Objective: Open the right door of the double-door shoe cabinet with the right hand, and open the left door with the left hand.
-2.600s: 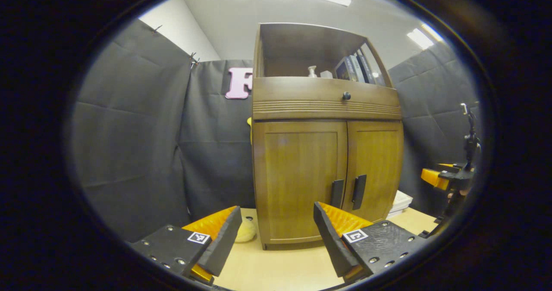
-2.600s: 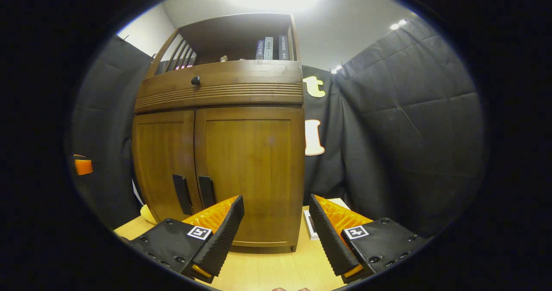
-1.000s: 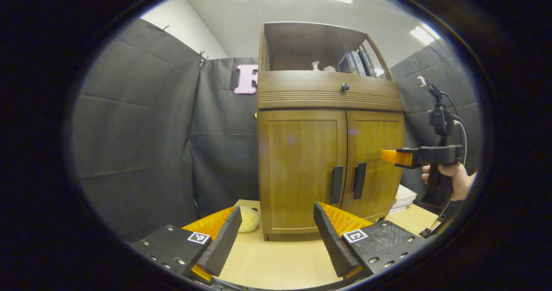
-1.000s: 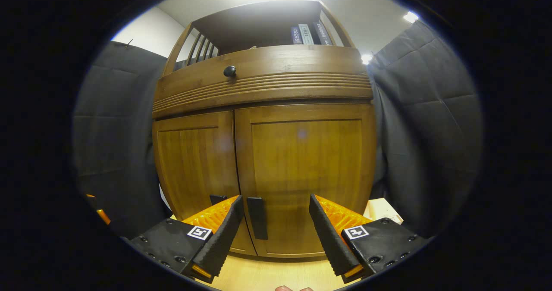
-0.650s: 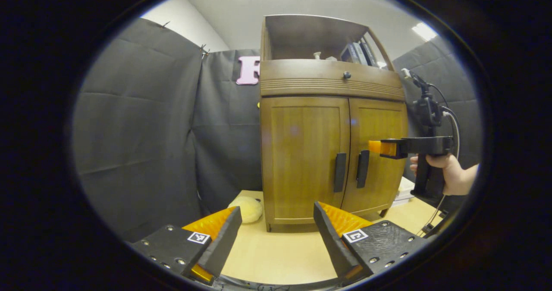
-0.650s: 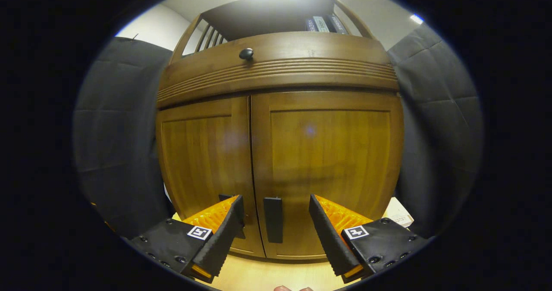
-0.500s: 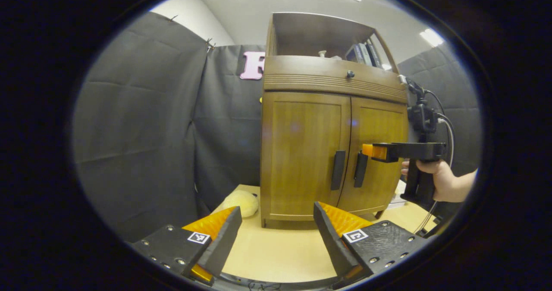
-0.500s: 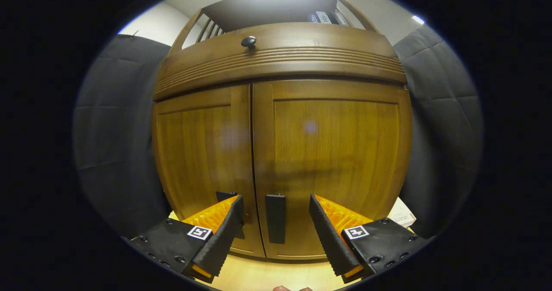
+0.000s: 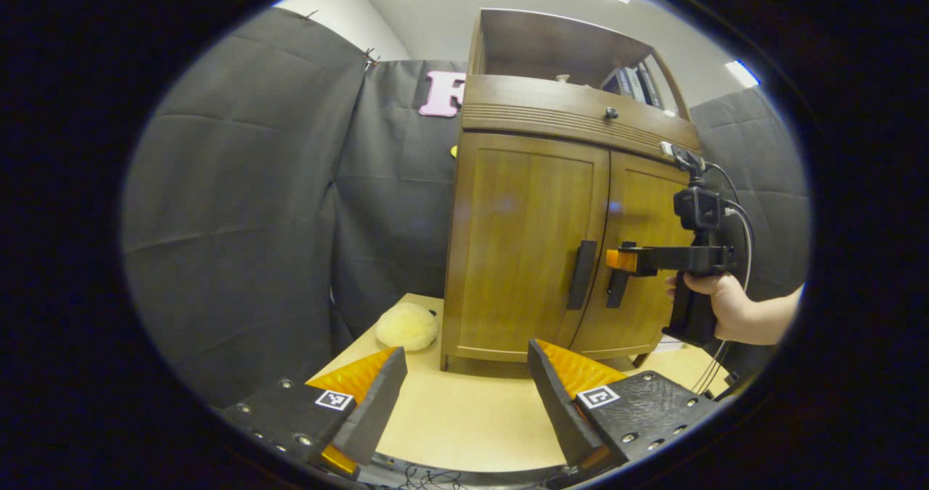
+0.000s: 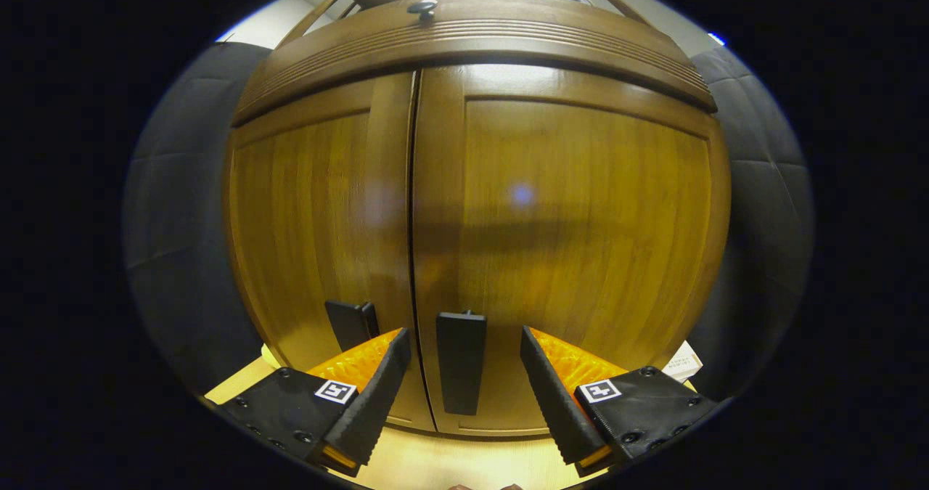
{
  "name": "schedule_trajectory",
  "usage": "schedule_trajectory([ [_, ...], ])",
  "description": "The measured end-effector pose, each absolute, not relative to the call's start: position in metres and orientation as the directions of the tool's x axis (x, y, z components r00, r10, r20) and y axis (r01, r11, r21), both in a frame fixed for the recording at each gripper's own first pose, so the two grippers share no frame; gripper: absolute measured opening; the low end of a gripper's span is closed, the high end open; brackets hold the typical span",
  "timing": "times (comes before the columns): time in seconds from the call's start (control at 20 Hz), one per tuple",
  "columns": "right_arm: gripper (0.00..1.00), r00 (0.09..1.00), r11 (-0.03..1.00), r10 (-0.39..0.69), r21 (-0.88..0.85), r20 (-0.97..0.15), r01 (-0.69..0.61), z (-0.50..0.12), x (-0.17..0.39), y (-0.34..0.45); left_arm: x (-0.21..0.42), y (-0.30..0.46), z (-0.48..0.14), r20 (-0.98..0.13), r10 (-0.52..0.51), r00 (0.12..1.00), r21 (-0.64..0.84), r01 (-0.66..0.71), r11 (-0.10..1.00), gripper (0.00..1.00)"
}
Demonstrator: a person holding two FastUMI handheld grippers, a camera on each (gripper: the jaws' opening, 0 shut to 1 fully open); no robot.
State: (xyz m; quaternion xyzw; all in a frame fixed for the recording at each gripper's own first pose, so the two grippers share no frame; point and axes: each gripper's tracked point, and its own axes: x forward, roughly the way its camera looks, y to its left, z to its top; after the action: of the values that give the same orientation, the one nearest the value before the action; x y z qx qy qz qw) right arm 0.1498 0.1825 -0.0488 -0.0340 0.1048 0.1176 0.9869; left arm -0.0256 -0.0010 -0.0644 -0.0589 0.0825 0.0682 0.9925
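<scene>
Both grippers gape empty: my right gripper straddles the right handle, unpinched; my left gripper hangs well short of the cabinet. Both doors are shut. Closing off-centre could slip off the handle.

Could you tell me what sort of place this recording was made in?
Probably a staged recording booth, not a real home: black cloth walls it in, a wooden shoe cabinet stands on a light tabletop, and a hand holds the right gripper at the cabinet's doors.
</scene>
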Motion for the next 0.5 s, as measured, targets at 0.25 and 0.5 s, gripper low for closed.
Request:
schedule_trajectory([
  [0.25, 0.93, 0.949, 0.975, 0.195, -0.054, -0.246, -0.215, -0.0563, 0.1549, 0.1843, -0.0248, 0.0, -0.0668, -0.196, 0.138, 0.971, -0.11, -0.161, 0.981, 0.96],
  [0.5, 0.47, 0.951, 0.981, 0.173, -0.041, -0.256, -0.189, -0.0572, 0.1589, 0.1821, -0.0258, -0.0011, -0.0666, -0.189, 0.147, 0.971, -0.083, -0.165, 0.983, 0.96],
])
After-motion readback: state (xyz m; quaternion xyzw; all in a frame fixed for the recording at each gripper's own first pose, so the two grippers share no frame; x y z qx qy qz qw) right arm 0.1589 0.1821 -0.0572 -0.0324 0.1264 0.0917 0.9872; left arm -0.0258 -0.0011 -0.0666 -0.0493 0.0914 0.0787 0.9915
